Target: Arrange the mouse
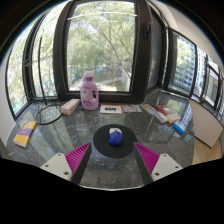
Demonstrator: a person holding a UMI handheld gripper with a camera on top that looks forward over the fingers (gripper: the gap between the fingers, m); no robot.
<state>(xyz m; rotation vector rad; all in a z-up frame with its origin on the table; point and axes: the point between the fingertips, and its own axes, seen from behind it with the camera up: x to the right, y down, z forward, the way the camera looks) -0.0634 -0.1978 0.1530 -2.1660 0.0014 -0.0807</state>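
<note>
Gripper (113, 157) wide open, nothing between the pads; left finger's magenta pad (79, 157) and right finger's magenta pad (147, 154) well apart, both hanging above the glossy dark tabletop (50, 150). Round black mouse pad (114, 141) lying flat just ahead of the fingers, centred in the gap between them; small blue mouse (115, 138) resting on the middle of that mouse pad, touched by neither finger. Farther off, beyond the mouse pad, a pink-and-white bottle (89, 93) standing upright with a pale cap; just beside it to the left, a pale flat box (70, 106); just to its right, a flat printed sheet or booklet (110, 108) lying on the tabletop. Away on the left side, a yellow item (25, 135) near the table's edge, with a thin looped cable (46, 115) between it and the box. On the right side, a stack of book-like things (158, 111); nearer the table's edge, something blue and orange (178, 127), too small to name. Behind the table, tall windows (104, 35) with dark frames wrapping around, leafy trees and daylight showing through; reflections of the glass spread over the tabletop.
</note>
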